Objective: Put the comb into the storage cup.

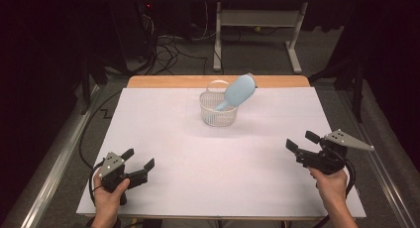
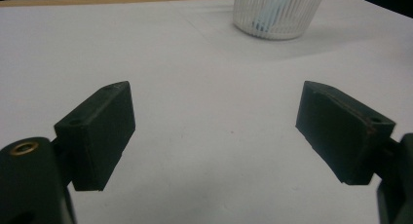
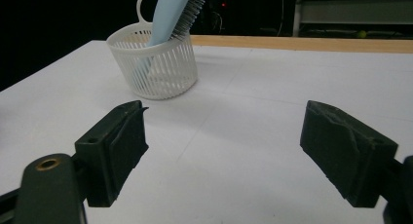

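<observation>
High view notes: we hold the left gripper (image 1: 140,163) near the front left corner of the white table (image 1: 163,139) and the right gripper (image 1: 301,143) near the front right edge, both with jaws spread wide and nothing between them. The basket (image 1: 218,109) stands toward the far middle of the table, well apart from both grippers, and the blue hairbrush (image 1: 239,90) leans in it handle down, its head sticking out over the far right side of the rim. The left gripper view shows the basket (image 2: 278,12) dead ahead across bare tabletop; the right gripper view shows the brush (image 3: 173,12) tilted with bristles facing right. We judge the main risk is tipping: the basket looks light and the brush is top-heavy, so a pull on the head sideways rather than along its lean could drag the basket over or slide it toward the wooden strip (image 1: 163,82) at the far edge. A jaw catching the loop handle (image 3: 144,2) would do the same. Open room is generous on every side of the basket. Less margin at our hands, which sit close to the front and side edges with cables (image 1: 84,139) trailing off.
</observation>
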A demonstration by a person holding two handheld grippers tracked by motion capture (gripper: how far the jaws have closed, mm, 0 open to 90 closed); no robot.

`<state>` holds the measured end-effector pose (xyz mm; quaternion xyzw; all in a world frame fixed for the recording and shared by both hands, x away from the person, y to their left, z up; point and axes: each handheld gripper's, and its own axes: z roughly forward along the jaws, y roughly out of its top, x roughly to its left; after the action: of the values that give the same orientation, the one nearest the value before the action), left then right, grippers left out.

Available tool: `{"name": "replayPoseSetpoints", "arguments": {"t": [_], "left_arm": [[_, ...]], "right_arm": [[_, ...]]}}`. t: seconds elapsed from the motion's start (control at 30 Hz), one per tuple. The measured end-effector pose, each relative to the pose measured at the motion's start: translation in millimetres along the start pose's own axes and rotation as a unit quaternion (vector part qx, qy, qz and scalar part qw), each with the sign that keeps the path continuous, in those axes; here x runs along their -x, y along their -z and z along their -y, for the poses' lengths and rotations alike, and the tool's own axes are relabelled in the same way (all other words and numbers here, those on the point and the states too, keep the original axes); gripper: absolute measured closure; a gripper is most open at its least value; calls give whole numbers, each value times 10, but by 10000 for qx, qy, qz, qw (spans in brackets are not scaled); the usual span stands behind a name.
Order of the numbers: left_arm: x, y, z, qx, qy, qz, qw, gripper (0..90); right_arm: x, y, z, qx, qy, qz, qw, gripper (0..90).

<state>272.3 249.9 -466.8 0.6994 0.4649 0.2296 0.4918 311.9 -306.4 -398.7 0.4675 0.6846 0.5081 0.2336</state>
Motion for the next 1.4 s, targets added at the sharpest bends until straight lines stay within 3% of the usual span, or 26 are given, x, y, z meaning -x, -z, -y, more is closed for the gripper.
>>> {"name": "replayPoseSetpoints", "arguments": {"t": [1.4], "left_arm": [[3,26,-2,59,20,9,10000,153]], "right_arm": [[36,230,219,42,-50,127,9999,177]]}}
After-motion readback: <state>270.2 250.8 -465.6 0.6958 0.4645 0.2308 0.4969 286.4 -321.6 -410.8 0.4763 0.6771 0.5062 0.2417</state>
